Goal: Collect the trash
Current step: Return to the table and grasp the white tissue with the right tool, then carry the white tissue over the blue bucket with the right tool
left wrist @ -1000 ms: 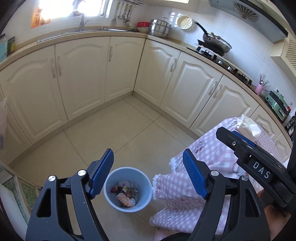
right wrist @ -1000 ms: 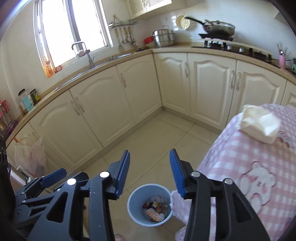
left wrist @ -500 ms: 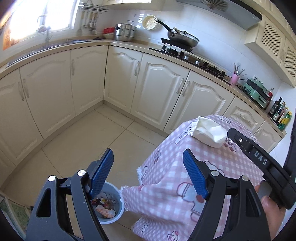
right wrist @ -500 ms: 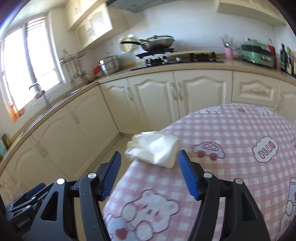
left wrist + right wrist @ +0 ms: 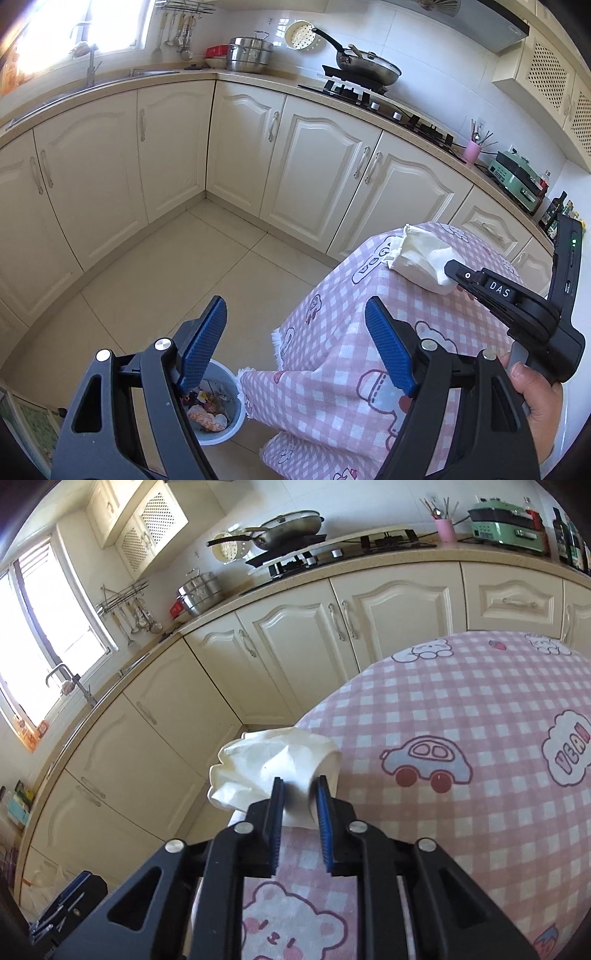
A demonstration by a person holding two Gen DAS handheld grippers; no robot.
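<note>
Pinching tissue at tablecloth edge, right claw just closed.

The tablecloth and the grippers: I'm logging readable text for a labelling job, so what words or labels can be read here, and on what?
"DAS": white letters on the right gripper, seen from the left wrist.
"YEAH", last letter uncertain: in a cloud print on the pink checked tablecloth.
Bottle labels on the counter: too small to read.
Other tablecloth print: too distorted to read.
</note>
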